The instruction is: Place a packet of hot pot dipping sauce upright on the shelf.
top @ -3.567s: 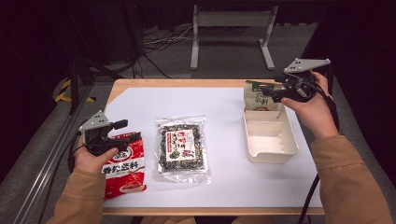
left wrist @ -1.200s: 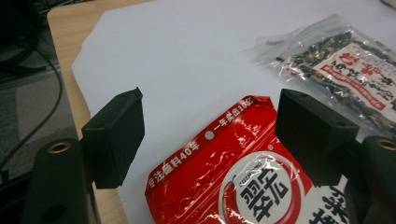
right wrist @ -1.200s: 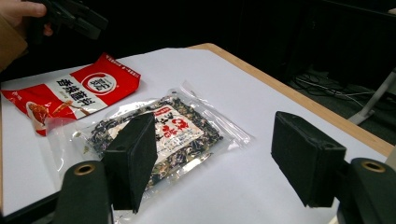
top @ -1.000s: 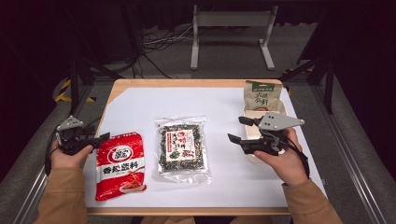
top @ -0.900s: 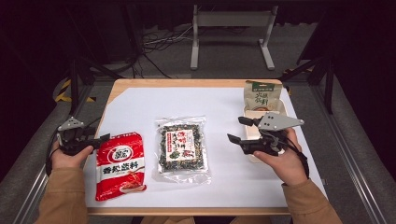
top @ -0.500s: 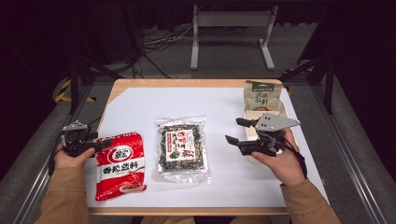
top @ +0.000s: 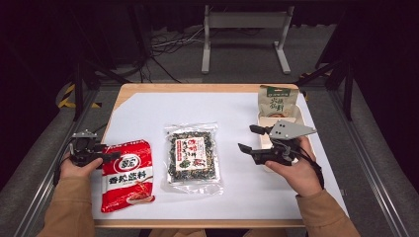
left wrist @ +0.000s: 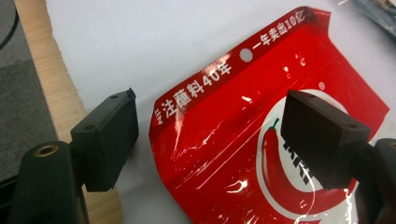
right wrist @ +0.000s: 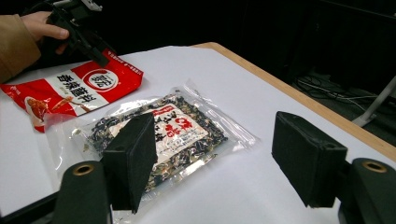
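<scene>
A red seasoning pouch (top: 127,175) lies flat at the front left of the white table. My left gripper (top: 109,153) is open, its jaws either side of the pouch's top left corner (left wrist: 210,135) without closing on it. A clear packet of dark dried food (top: 191,159) lies in the middle. To its right, my right gripper (top: 247,138) hovers open above the table. Its jaws point at the packet (right wrist: 163,135) with nothing between them.
A green and beige pouch (top: 277,102) stands at the back right, behind a beige open box (top: 263,132) partly hidden by my right hand. The table's wooden edge (top: 197,88) runs along the back. A metal stand (top: 244,29) is on the floor beyond.
My right gripper left the box at the far right and moved left towards the clear packet. My left gripper drew back to the table's left edge, then edged right onto the red pouch's corner.
</scene>
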Action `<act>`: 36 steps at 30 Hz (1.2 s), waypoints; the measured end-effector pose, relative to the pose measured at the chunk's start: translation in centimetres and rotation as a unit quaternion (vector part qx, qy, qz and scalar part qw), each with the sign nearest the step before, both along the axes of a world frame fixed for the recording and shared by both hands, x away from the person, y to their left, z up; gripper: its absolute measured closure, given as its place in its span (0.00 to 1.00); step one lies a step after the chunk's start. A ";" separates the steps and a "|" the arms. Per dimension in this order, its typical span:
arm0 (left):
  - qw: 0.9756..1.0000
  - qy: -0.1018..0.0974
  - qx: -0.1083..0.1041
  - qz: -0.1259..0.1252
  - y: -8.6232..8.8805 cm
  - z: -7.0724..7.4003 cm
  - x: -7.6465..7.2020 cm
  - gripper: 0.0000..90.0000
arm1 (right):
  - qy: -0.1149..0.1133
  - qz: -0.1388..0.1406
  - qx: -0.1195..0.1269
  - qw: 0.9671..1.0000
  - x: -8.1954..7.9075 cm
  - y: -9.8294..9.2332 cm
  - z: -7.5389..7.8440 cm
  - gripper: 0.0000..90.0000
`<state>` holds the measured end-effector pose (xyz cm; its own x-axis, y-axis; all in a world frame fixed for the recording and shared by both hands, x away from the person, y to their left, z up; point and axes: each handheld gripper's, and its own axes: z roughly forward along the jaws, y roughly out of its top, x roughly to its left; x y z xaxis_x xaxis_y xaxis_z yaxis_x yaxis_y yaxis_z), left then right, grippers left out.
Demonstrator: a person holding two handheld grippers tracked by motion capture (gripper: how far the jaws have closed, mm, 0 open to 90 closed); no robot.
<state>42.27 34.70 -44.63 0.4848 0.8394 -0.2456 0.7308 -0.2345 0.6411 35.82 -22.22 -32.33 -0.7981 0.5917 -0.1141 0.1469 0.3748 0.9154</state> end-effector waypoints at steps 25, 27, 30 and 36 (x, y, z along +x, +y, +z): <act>0.997 -0.011 0.077 -0.023 -1.0 0.3 -0.8 0.61 | 0.005 0.000 -0.001 1.000 0.2 0.0 -0.3 0.34; 0.997 -0.010 0.078 -0.023 -1.0 0.3 -0.8 0.65 | 0.006 0.000 -0.001 1.000 0.2 0.0 -0.3 0.34; 0.996 -0.011 0.082 -0.028 -1.1 0.4 -0.9 0.73 | 0.008 0.000 -0.001 1.000 0.3 0.0 -0.4 0.34; 0.996 -0.009 0.083 -0.038 -1.5 0.4 -0.9 0.76 | 0.009 0.002 -0.003 1.000 0.3 0.2 -0.5 0.34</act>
<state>41.39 33.18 -44.19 0.5515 0.8284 -0.0976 0.6959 -0.3925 0.6014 36.11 -22.04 -32.81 -0.8020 0.5883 -0.1034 0.1615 0.3802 0.9107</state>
